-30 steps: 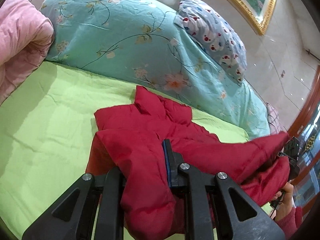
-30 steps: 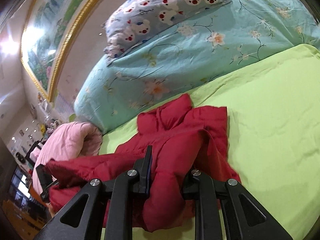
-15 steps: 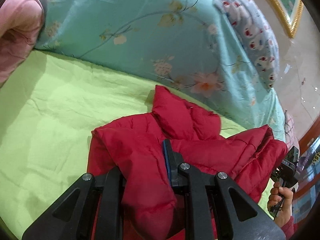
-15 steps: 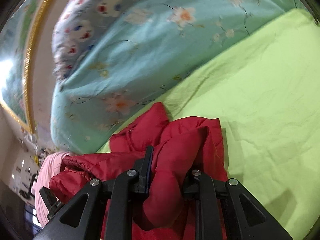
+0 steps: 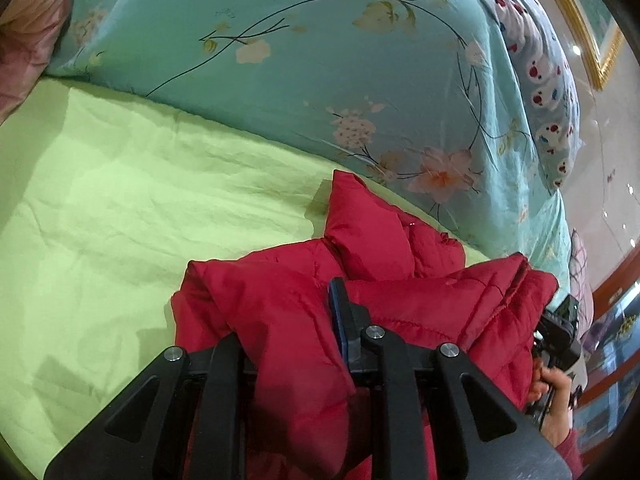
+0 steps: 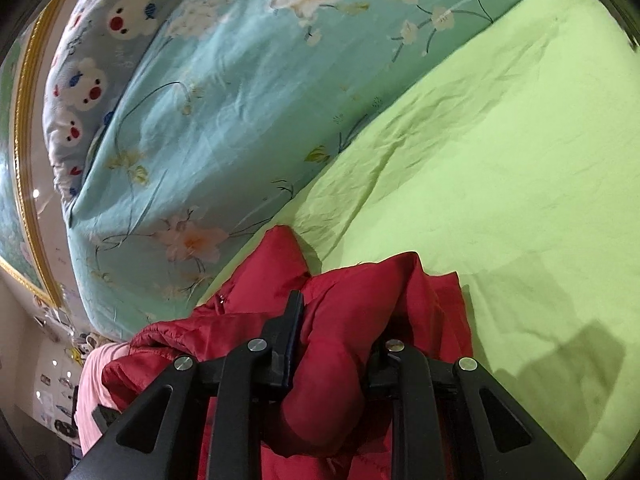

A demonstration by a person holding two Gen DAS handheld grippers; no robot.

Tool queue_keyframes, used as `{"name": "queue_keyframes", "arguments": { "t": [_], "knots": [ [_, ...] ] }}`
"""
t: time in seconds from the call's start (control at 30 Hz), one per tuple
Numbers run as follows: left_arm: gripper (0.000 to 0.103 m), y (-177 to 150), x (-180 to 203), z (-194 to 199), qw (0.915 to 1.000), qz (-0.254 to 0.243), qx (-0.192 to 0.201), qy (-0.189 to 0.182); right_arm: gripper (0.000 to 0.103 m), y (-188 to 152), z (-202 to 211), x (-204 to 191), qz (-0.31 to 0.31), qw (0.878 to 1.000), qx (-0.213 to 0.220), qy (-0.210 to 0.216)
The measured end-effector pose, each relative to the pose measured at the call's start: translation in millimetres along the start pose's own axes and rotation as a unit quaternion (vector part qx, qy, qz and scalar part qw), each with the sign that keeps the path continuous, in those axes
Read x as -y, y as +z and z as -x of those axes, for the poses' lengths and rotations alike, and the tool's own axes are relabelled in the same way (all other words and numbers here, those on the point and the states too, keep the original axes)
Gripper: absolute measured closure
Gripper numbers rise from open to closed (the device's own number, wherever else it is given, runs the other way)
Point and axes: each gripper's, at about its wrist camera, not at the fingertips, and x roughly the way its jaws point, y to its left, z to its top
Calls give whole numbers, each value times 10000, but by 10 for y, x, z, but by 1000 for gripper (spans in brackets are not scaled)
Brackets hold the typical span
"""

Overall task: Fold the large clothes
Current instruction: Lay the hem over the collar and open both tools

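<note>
While both my left hand-held gripper (image 5: 296, 344) and right hand-held gripper (image 6: 336, 340) clamp thick bunches of the red puffer jacket (image 5: 384, 240), it lies crumpled on the green bed sheet (image 5: 120, 208); folding looks barely begun.

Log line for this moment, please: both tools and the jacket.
left tool: shut on red jacket | right tool: shut on red jacket | jacket bunched on green sheet

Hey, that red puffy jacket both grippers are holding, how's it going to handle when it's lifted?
The red jacket probably flops: it bulges and droops around the left gripper and right gripper. Puffy quilting suggests light for its bulk. Its sheen hints it may slip.
</note>
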Motion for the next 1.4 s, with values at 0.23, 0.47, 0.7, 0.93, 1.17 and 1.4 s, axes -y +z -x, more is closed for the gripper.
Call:
{"name": "queue_keyframes", "arguments": {
  "t": [0.23,0.47,0.7,0.93,1.17,1.4],
  "knots": [
    [84,172,-117,-179,9995,129,-212,-204,83,92,-159,15,-89,9998,70,-147],
    [81,140,-168,102,9984,-73,-146,-533,83,92,-192,34,-123,9999,4,-84],
    [71,117,-137,520,9991,-272,260,-211,83,128,-228,31,-298,9995,-58,-119],
    [71,-114,183,736,9966,-656,347,-361,74,183,-258,72,-678,9977,-62,-48],
    [62,-399,639,476,9919,-1121,-15,-602,56,260,-147,72,-800,9965,-195,128],
    [55,-477,799,177,9907,-1282,-252,-382,21,330,131,-19,-505,9986,158,0]
  ]
}}
